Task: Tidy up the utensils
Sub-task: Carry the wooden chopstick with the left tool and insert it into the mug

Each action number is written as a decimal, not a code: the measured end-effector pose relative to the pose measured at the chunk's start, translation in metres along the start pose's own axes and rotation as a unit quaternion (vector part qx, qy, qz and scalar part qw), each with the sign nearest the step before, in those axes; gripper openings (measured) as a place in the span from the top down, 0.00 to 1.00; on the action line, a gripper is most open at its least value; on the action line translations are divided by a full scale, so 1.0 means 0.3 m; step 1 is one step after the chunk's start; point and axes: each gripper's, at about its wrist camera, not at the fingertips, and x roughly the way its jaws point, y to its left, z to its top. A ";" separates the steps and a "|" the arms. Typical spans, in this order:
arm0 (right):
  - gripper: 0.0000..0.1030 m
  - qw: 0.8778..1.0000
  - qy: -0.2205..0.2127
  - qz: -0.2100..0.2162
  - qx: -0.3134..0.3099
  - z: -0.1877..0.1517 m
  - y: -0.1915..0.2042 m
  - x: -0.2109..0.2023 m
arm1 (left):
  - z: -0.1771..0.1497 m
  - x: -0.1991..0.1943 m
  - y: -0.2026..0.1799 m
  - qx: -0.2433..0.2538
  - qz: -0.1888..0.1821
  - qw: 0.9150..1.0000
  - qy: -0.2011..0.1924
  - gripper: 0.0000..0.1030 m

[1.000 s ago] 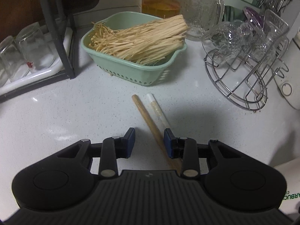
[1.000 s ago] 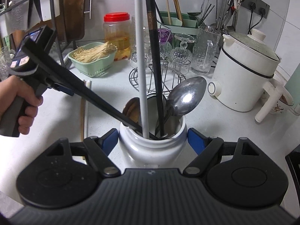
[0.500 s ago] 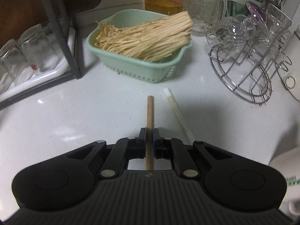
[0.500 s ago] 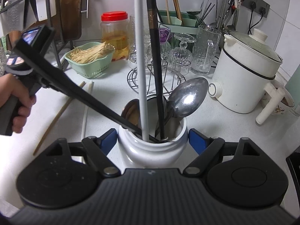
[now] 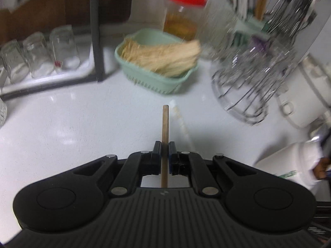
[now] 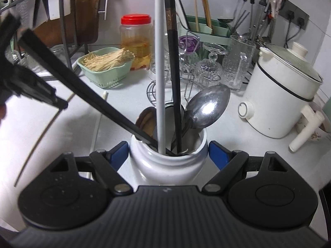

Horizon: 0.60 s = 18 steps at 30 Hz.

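My left gripper (image 5: 164, 147) is shut on a wooden chopstick (image 5: 165, 124) and holds it clear above the counter, its tip pointing away from me. A white chopstick (image 5: 183, 122) lies on the counter just to its right. In the right wrist view the left gripper (image 6: 31, 86) is a dark blur at the left edge with the wooden chopstick (image 6: 39, 138) hanging from it. My right gripper (image 6: 167, 150) straddles a white ceramic utensil jar (image 6: 167, 165). Its jaws are opening, the blue pads just off the jar's sides. The jar holds a white chopstick (image 6: 160, 62), black chopsticks (image 6: 172, 62) and a steel spoon (image 6: 206, 107).
A green basket (image 5: 157, 76) of pale strands and a red-lidded jar (image 5: 182, 18) stand at the back. A wire rack (image 5: 248, 86) of glassware is to the right, a white cooker (image 6: 279, 101) beyond it. Upturned glasses (image 5: 41, 53) sit in a rack at the left.
My left gripper closed on the wooden chopstick and raised it off the counter, leaving the white one behind. The right pads spread slightly from the jar.
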 end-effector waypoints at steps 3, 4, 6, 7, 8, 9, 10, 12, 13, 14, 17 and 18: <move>0.13 1.000 0.006 0.010 -0.001 0.001 -0.011 0.024 | 0.025 -0.091 -0.025 -0.005 -0.014 0.999 -0.028 0.93; 0.12 1.000 0.006 0.014 0.000 0.000 -0.015 0.031 | 0.032 -0.117 -0.034 -0.008 -0.018 0.999 -0.037 0.93; 0.11 1.000 0.008 0.020 -0.002 0.001 -0.019 0.046 | 0.041 -0.166 -0.055 -0.013 -0.028 0.998 -0.053 0.93; 0.11 1.000 0.008 0.023 -0.006 0.002 -0.019 0.051 | 0.046 -0.190 -0.069 -0.014 -0.032 0.998 -0.059 0.93; 0.11 1.000 0.008 0.025 -0.009 0.003 -0.020 0.055 | 0.050 -0.214 -0.083 -0.015 -0.036 0.997 -0.068 0.93; 0.11 0.999 0.007 0.030 -0.010 0.002 -0.023 0.057 | 0.054 -0.239 -0.099 -0.016 -0.041 0.996 -0.076 0.93; 0.11 0.999 0.005 0.034 -0.012 0.000 -0.027 0.058 | 0.059 -0.261 -0.114 -0.017 -0.045 0.995 -0.085 0.93; 0.12 0.999 0.004 0.044 -0.016 0.001 -0.034 0.060 | 0.067 -0.301 -0.142 -0.016 -0.053 0.993 -0.102 0.93; 0.12 0.999 0.003 0.048 -0.019 0.001 -0.037 0.061 | 0.072 -0.320 -0.158 -0.015 -0.058 0.992 -0.110 0.93; 0.12 0.998 0.002 0.052 -0.024 0.001 -0.037 0.061 | 0.077 -0.335 -0.174 -0.014 -0.058 0.991 -0.119 0.93; 0.12 0.997 0.002 0.067 -0.036 0.004 -0.046 0.064 | 0.094 -0.367 -0.224 -0.009 -0.051 0.990 -0.134 0.93; 0.12 0.996 0.002 0.074 -0.042 0.005 -0.049 0.065 | 0.103 -0.378 -0.239 -0.009 -0.052 0.989 -0.138 0.93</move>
